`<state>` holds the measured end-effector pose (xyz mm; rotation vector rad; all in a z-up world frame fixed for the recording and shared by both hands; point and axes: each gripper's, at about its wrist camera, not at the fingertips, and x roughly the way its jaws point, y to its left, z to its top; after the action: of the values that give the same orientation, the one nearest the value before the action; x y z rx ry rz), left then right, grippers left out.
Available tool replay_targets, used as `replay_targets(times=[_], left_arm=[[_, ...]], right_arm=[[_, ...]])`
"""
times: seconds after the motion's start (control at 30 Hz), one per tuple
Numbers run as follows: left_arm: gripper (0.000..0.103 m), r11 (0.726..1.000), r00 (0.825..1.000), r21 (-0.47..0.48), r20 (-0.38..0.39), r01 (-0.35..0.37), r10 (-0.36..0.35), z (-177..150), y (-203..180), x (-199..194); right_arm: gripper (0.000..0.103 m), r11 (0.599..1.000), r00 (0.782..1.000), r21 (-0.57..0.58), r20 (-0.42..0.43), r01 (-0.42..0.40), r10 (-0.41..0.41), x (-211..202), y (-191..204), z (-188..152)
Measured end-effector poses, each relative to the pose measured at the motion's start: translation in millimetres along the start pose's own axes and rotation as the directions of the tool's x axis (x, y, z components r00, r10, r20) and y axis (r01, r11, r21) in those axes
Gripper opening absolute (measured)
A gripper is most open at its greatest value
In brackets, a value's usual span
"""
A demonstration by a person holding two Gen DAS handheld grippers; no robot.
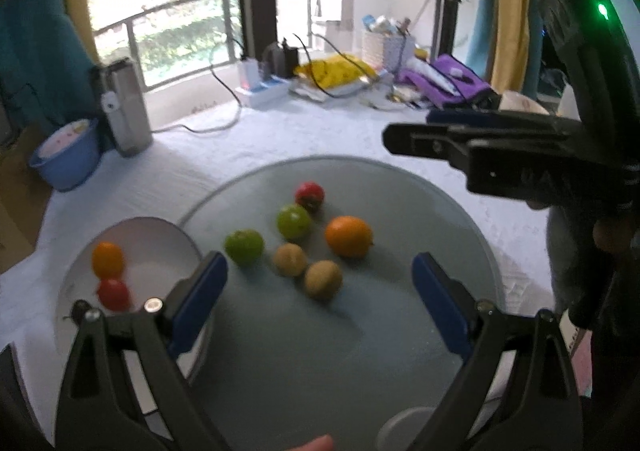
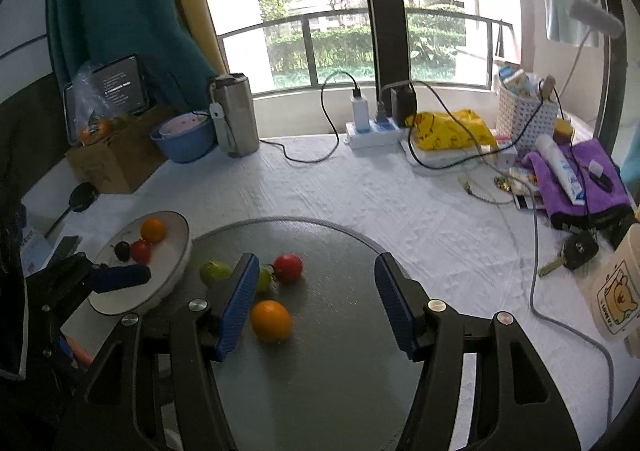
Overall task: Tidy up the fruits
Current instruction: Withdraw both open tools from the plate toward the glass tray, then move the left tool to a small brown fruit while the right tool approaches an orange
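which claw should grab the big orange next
Right, probably. The right claw is open with the big orange beside its left finger, while the open left claw faces the brown fruits and sits nearer the white plate.

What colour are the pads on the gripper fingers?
Blue pads, clearest in the right wrist view.

two kiwis (image 1: 291,259), two green apples (image 1: 244,247), two oranges (image 1: 348,236), two tomatoes (image 1: 309,195).

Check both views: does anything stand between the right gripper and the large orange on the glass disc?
Nothing visible does. The right gripper hangs open above the glass disc, and the large orange lies just inside its left finger. The red fruit and green fruit sit beyond it.
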<state>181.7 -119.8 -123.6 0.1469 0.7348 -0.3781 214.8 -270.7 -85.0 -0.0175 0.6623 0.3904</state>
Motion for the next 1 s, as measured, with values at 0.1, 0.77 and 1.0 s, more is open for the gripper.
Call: replay_targets(times=[0.1,0.77,1.0], left_arm=[[0.094,1.0,0.999,0.013,-0.039,0.02,-0.019,-1.8,-3.5,11.7],[0.032,0.999,0.987,0.005,-0.158,0.042,-0.041,-13.6,-0.4,51.3],[0.028,0.999,0.988,0.004,-0.153,0.04,-0.039,-13.4,0.2,50.5]], right_arm=[[0.063,1.0,1.0,0.006,-0.014,-0.009,0.009,5.7,-4.7,-4.7],[0.054,0.982,0.97,0.038,-0.151,-0.184,0.188,55.9,3.6,-29.2],[0.054,0.973,0.956,0.04,-0.18,-0.227,0.231,60.9,10.6,-30.1]])
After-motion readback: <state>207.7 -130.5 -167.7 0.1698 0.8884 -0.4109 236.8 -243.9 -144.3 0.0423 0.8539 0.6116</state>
